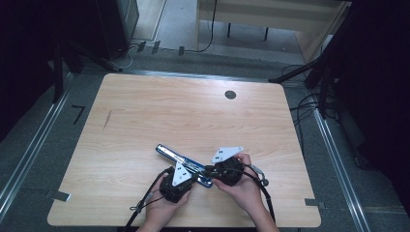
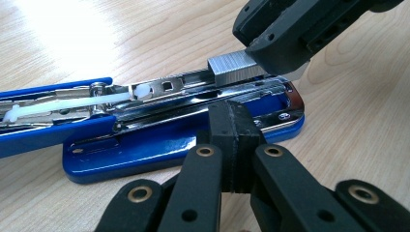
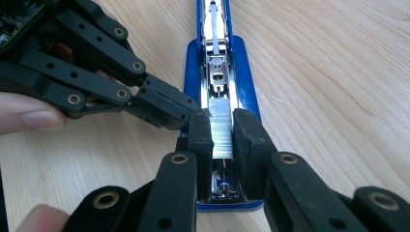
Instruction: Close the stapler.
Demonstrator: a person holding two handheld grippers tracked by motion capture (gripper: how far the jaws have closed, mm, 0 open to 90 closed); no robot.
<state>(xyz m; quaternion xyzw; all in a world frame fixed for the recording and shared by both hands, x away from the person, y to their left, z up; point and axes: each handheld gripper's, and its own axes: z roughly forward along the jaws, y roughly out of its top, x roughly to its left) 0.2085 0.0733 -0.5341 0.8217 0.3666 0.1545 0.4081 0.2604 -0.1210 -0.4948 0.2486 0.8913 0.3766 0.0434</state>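
Staples (image 3: 221, 129): a silver strip squeezed between the right gripper (image 3: 222, 133) jaws, over the open blue stapler (image 2: 159, 145).
Left gripper (image 2: 235, 140): jaws clenched tight, pressing on the stapler base.

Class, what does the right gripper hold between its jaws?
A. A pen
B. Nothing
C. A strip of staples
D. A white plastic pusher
C: in the right gripper view, the right gripper clamps a strip of staples over the open blue stapler.
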